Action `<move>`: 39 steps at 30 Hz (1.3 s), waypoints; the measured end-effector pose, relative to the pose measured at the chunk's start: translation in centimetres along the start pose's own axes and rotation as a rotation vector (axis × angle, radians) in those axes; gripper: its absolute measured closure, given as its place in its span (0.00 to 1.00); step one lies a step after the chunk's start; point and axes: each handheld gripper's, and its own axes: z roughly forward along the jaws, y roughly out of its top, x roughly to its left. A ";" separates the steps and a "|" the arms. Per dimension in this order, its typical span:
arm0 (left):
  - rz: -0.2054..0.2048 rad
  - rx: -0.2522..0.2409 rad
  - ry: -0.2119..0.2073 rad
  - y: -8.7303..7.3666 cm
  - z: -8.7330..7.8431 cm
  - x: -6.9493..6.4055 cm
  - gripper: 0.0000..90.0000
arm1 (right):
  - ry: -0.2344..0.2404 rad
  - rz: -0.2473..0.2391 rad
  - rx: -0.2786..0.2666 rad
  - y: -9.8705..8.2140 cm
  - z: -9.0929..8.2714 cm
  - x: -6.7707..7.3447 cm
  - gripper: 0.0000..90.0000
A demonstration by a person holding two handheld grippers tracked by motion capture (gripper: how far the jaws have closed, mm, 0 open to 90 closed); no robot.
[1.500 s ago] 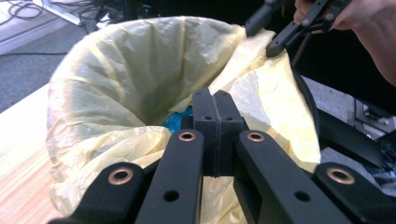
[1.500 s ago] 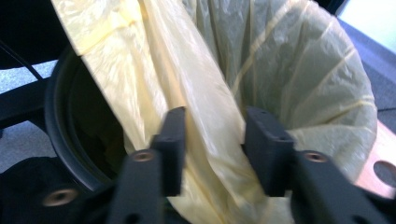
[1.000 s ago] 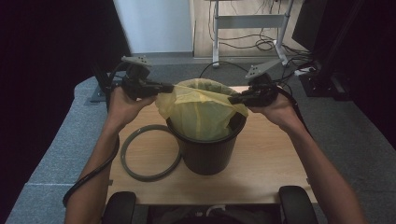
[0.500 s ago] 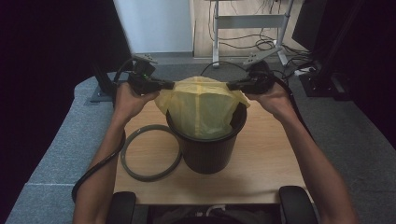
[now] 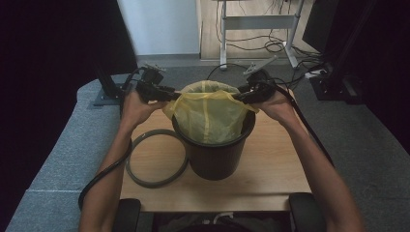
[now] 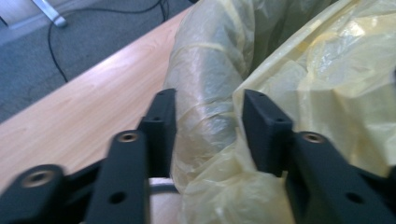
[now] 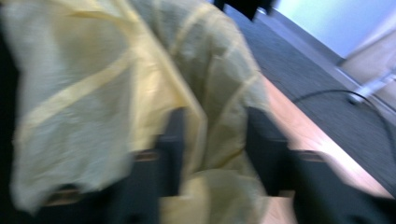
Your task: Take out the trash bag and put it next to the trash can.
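A yellow plastic bag lines a black bin on the wooden table, its mouth folded out over the rim. My left gripper is at the bin's left rim and my right gripper at its right rim. Both pairs of jaws have just been opening. In the left gripper view, my left gripper has its jaws apart with loose bag film bulging between them. In the blurred right gripper view, my right gripper also has its jaws apart around a fold of the bag.
A grey ring lies flat on the table just left of the bin. Grey padded edging borders the table on the left. Cables, a desk frame and dark equipment stand on the floor beyond the far edge.
Both hands have moved away from me and down, bringing the bag's edges from above the bin down to its rim. Both pairs of jaws, shut on the bag before, now stand apart.
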 end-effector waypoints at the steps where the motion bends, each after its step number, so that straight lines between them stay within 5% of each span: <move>1: -0.007 0.002 -0.006 0.0 0.1 0.1 0.56 | -0.031 0.006 -0.001 -0.1 0.2 -0.1 0.47; 3: -0.012 0.010 -0.019 -0.1 0.4 0.2 0.55 | -0.062 0.005 -0.002 -0.2 0.5 -0.3 0.36; 6: -0.012 0.016 -0.048 -0.1 0.7 0.0 0.63 | -0.074 0.004 0.041 -0.6 1.2 -0.6 0.36; 10: 0.013 0.041 -0.046 0.2 0.9 -0.6 0.76 | -0.056 0.000 0.081 -1.0 1.8 -0.6 0.63; 14: 0.041 0.053 0.016 0.8 0.8 -1.5 0.83 | -0.104 -0.012 0.058 -1.0 1.1 -0.7 0.83; 16: 0.054 0.040 0.041 1.0 0.5 -1.8 0.87 | -0.104 -0.007 0.044 -0.9 0.6 -0.8 0.87; 18: 0.059 0.011 0.033 1.2 0.3 -2.1 0.91 | -0.109 -0.020 0.036 -0.8 0.3 -0.7 0.89; 19: 0.064 0.005 0.034 1.3 0.2 -2.3 0.92 | -0.115 -0.025 0.029 -0.7 0.1 -0.6 0.99; 22: 0.085 -0.004 0.026 1.5 0.0 -2.9 0.96 | -0.122 -0.044 0.012 -0.3 -0.5 -0.4 0.99; 30: 0.097 -0.092 -0.039 2.2 -1.5 -3.7 0.99 | -0.053 -0.005 -0.070 0.2 -2.0 -0.5 0.99; 39: 0.126 -0.160 -0.138 3.0 -2.0 -4.9 0.99 | 0.040 -0.037 -0.146 1.9 -3.6 0.7 0.99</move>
